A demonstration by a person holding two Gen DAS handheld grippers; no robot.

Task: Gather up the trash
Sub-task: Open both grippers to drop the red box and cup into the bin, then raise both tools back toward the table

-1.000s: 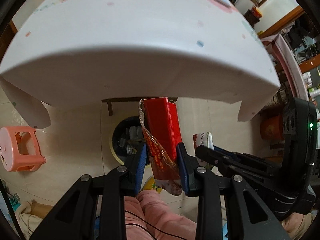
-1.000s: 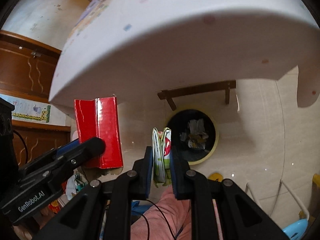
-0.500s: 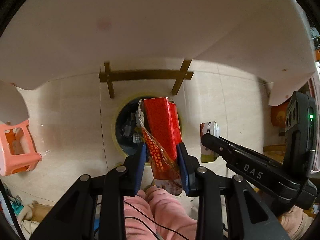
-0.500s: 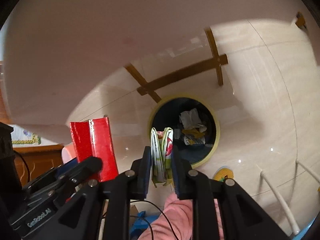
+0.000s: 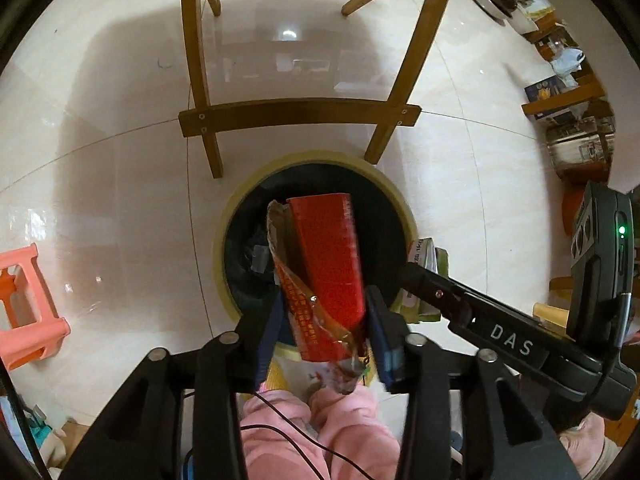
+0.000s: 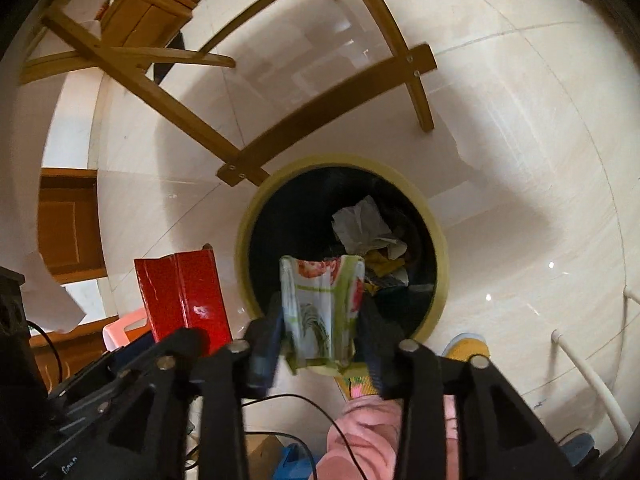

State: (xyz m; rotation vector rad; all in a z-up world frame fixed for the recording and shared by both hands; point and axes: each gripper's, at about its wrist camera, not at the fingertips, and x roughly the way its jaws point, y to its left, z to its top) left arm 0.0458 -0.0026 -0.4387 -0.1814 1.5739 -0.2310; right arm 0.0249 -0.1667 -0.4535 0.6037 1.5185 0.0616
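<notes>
Hovering over the bin [image 5: 224, 240] so both pieces can drop in. Left gripper [image 5: 322, 328]: jaws opening, red carton [image 5: 328, 256] upright between the pads, apparently loose, its top over the bin mouth. Right gripper [image 6: 320, 328]: jaws opening, flattened printed carton [image 6: 320, 304] between the pads, grip seemingly gone, above the near rim.

Black claw [image 5: 322, 332] arms, blue pads, silver screws, "DAS" lettering, pink trousers [image 5: 316, 436].
</notes>
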